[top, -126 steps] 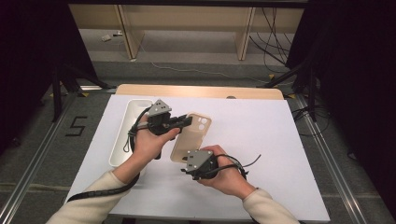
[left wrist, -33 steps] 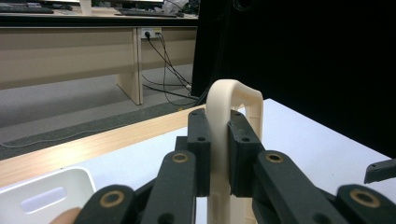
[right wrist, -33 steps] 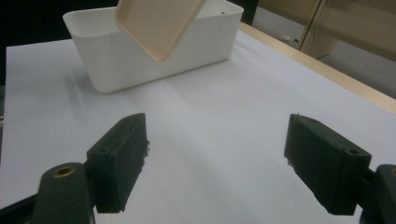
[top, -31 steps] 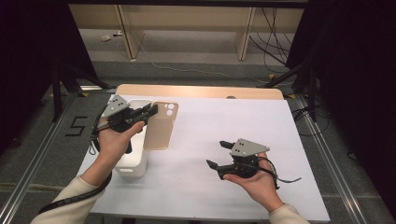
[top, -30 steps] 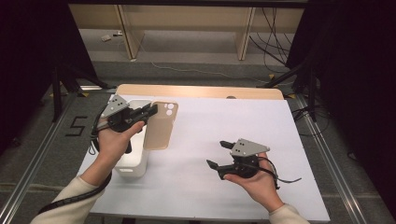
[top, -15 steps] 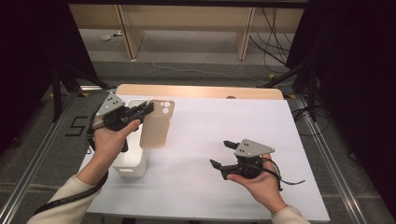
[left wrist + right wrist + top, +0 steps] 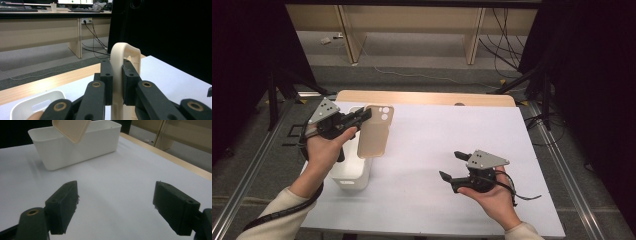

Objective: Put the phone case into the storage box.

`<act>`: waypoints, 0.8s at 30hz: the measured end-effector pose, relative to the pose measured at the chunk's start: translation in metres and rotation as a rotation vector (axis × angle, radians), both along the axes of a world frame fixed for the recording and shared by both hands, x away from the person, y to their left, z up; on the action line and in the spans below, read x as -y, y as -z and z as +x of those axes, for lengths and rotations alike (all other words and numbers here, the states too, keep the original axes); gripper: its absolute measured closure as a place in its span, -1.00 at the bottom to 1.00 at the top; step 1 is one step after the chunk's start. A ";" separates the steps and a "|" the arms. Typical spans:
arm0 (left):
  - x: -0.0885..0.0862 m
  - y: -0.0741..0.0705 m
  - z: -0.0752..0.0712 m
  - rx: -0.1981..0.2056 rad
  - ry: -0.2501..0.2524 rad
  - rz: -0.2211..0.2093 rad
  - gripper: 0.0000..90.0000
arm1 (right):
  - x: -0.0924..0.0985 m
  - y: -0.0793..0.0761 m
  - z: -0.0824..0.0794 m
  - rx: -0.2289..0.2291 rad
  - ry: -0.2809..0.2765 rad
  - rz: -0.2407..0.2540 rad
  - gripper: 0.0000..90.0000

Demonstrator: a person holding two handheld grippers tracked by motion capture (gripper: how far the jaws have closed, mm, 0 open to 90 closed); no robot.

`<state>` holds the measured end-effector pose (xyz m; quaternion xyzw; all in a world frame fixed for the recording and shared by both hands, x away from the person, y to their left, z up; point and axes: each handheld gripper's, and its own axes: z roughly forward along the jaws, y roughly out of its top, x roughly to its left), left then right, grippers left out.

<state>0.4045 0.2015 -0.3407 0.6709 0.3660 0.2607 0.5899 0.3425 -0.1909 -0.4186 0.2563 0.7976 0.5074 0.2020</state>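
A beige phone case [image 7: 374, 131] hangs in the air above the table's left side, camera cutout at its top. My left gripper [image 7: 365, 114] is shut on its upper left edge; in the left gripper view the case [image 7: 119, 75] stands pinched edge-on between the jaws. Below and left of the case sits a white rectangular bin [image 7: 352, 167]. My right gripper [image 7: 453, 165] is open over the table's right half, held low, with nothing between its jaws [image 7: 115, 205]. The right gripper view shows the bin [image 7: 75, 143] ahead and the case's lower corner [image 7: 72, 130] above it.
A white sheet [image 7: 437, 150] covers the wooden table [image 7: 427, 97]. Beyond the far edge are wooden furniture legs and cables on the floor [image 7: 422, 55]. Dark curtains flank both sides.
My left gripper has carried the case leftward and up toward the bin. The right gripper let go of the case, opened and drew back to the right.
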 end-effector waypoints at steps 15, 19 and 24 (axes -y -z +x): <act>-0.012 -0.003 -0.001 -0.001 -0.025 -0.015 0.81 | 0.007 -0.001 -0.002 -0.011 0.005 0.001 -0.52; -0.016 -0.004 0.000 0.001 -0.034 -0.011 0.81 | 0.009 -0.001 -0.003 -0.015 0.013 0.001 -0.52; -0.022 -0.006 0.000 0.003 -0.047 -0.016 0.81 | 0.013 -0.001 -0.003 -0.014 0.023 0.006 -0.52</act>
